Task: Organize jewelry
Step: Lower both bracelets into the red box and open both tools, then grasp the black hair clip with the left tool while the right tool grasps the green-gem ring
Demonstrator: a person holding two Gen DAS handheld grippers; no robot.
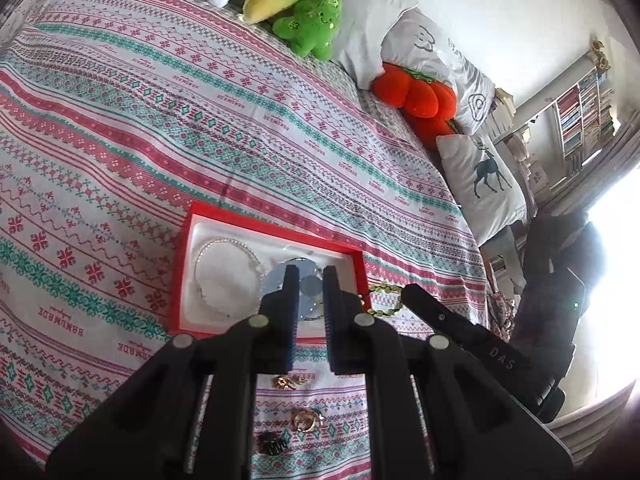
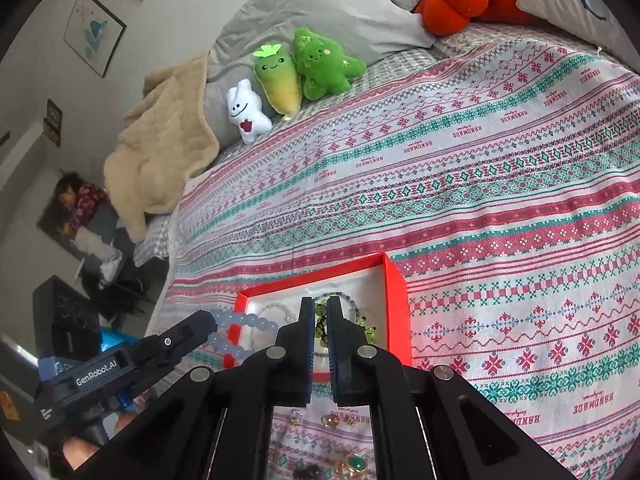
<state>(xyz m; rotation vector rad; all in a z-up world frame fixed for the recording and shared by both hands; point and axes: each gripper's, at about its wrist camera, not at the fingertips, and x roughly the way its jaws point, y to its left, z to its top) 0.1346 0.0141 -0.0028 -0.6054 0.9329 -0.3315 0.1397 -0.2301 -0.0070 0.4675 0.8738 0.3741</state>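
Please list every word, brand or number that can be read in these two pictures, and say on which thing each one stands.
"HANDMADE": woven many times into the patterned bedspread, upside down.
"GenRobot.AI": on the body of the left gripper.
"DAS": on the body of the right gripper.
Book spines on the bookshelf: too small to read.
Small script under "HANDMADE": too blurred.

I'm working in a bedroom in somebody's home. Under my cameras is a bed with a patterned bedspread (image 1: pixel 200 120) in red, teal and white stripes. Grey pillows (image 2: pixel 320 4) lie at its head, with soft toys against them: a white rabbit (image 2: pixel 246 114), a green carrot (image 2: pixel 278 80), a green tree (image 2: pixel 324 64) and an orange pumpkin (image 1: pixel 416 96). A beige blanket (image 2: pixel 160 160) is bunched at one side. Framed pictures (image 2: pixel 94 32) hang on the wall, and full bookshelves (image 1: pixel 584 112) stand past the deer cushion (image 1: pixel 480 176).
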